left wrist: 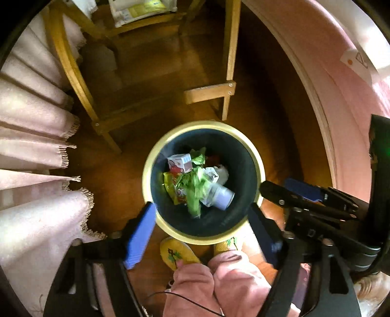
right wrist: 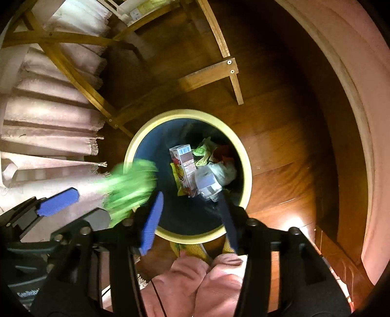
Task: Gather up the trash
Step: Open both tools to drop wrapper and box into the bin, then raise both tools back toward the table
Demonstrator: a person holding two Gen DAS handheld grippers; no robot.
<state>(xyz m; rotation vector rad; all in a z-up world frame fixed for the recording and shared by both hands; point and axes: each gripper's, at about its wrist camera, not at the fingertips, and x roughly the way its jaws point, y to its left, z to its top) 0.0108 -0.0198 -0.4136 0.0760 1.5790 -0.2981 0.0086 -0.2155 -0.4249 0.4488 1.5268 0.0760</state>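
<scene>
Both tools hang over the trash bin (left wrist: 151,168); the left tool (left wrist: 203,234) stands wide apart and empty. The right tool (right wrist: 190,214) is also parted, a clear plastic cup (right wrist: 207,183) loose at its tips; green wrapper (right wrist: 126,185) blurs beside the rim.

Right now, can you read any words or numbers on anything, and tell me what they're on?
"D A": on the black right gripper frame.
"GenRobo", cut off at the frame edge: on the black left gripper body.
Small white juice carton in the yellow-rimmed bin: print too blurred to read.
Yellow-and-white printed package on the wooden shelf: too small to read.
</scene>
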